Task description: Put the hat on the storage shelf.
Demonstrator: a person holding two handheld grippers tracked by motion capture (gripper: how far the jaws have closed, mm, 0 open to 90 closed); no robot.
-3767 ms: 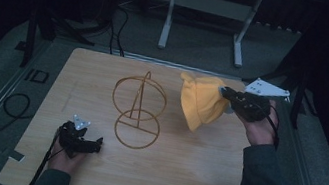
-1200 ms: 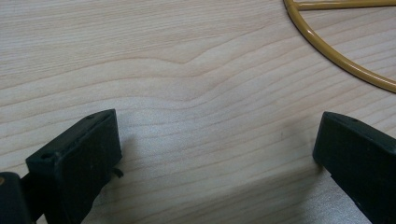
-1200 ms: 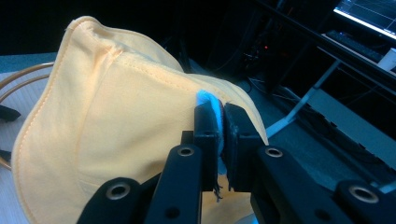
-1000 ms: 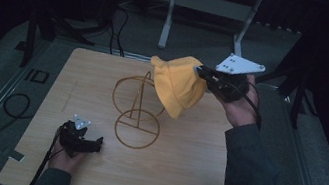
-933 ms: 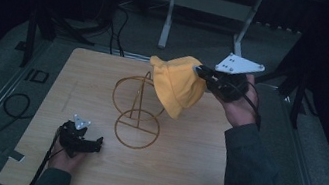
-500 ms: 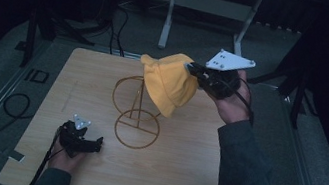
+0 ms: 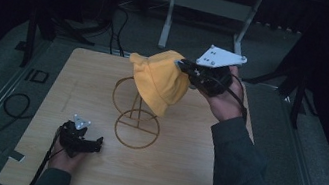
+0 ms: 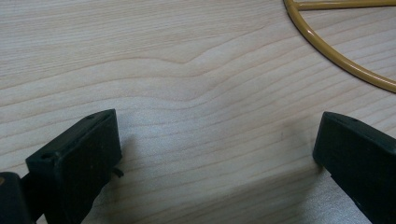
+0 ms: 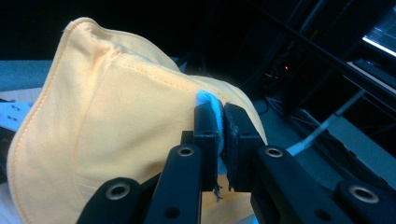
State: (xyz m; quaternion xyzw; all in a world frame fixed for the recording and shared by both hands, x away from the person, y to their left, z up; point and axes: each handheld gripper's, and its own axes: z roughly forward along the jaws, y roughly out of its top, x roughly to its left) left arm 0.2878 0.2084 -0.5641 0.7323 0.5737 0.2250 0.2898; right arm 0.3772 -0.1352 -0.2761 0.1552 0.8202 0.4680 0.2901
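Note:
A yellow fabric hat (image 7: 160,81) hangs in the air over the top of a gold wire stand (image 7: 136,121) in the middle of the wooden table (image 7: 179,176). My right gripper (image 7: 182,66) is shut on the hat's edge, held up at the right of the stand. In the right gripper view the two black jaws pinch the hat (image 9: 116,116) at my right gripper (image 9: 220,121). My left gripper (image 7: 93,142) rests on the table at the front left, open. Its fingers (image 8: 79,158) stand wide apart over bare wood, with the stand's base ring (image 8: 336,56) beyond.
A black cable (image 7: 13,105) loops on the grey floor left of the table. A metal frame (image 7: 208,3) stands behind the table's far edge. Dark surroundings close in on both sides.
My right gripper has carried the hat leftward and slightly up, from beside the stand to over its top. The left gripper has not moved.

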